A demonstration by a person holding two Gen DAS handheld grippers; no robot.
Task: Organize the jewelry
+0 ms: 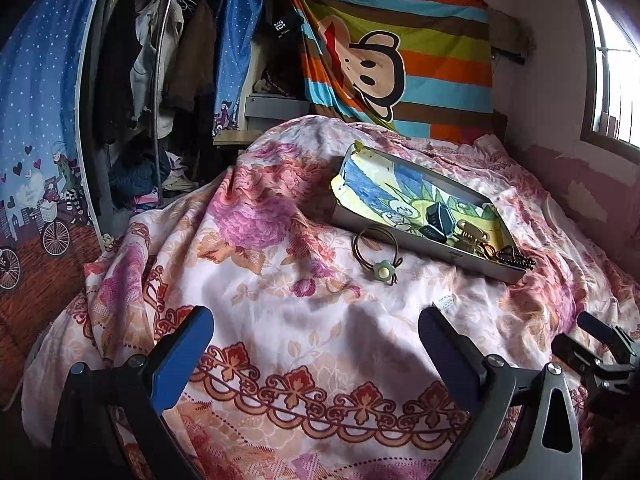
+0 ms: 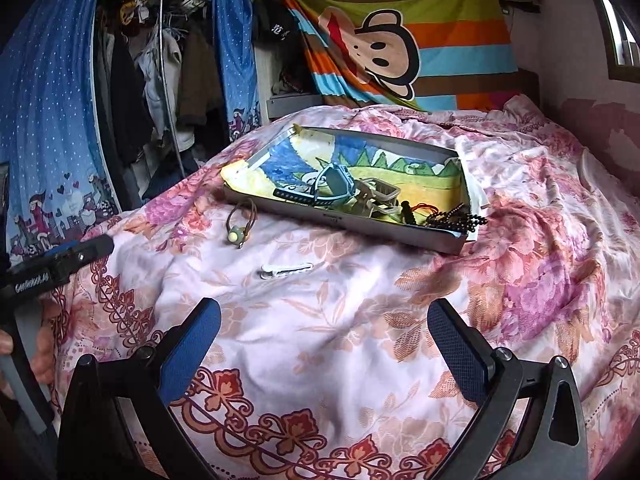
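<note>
Right now both tongs hover over a bed covered with a floral quilt [image 2: 320, 320], and neither pinches anything. The left tongs [image 1: 316, 332] are spread wide, blue pads apart above bare quilt. The right tongs [image 2: 324, 324] are spread just as wide; their tips also show at the right edge of the left wrist view, and the left tool shows at the left edge of the right wrist view.

Further up the bed lies a shallow grey box [image 2: 432, 240], lined with a crayon drawing [image 2: 384, 168]. Inside it, gathered toward its near right end, are a blue watch [image 2: 334, 184], a beige hair claw [image 2: 380, 196] and a string of dark beads [image 2: 456, 218] that hangs over the box's near right corner. In the left wrist view the same box [image 1: 400, 240] sits to the right of centre.

Two pieces lie outside the box on the quilt. A brown hair tie with a pale green flower [image 2: 237, 224] rests just beside the box's near left corner; in the left wrist view it is the hair tie [image 1: 376, 254] close to the box's near wall. A white hair clip [image 2: 286, 270] lies flat nearer the right tongs, apart from both the box and the hair tie.

Behind the bed hang a striped cartoon monkey sheet [image 2: 392, 52] and a blue dotted curtain [image 2: 44, 120] beside a rack of clothes [image 2: 160, 68].
</note>
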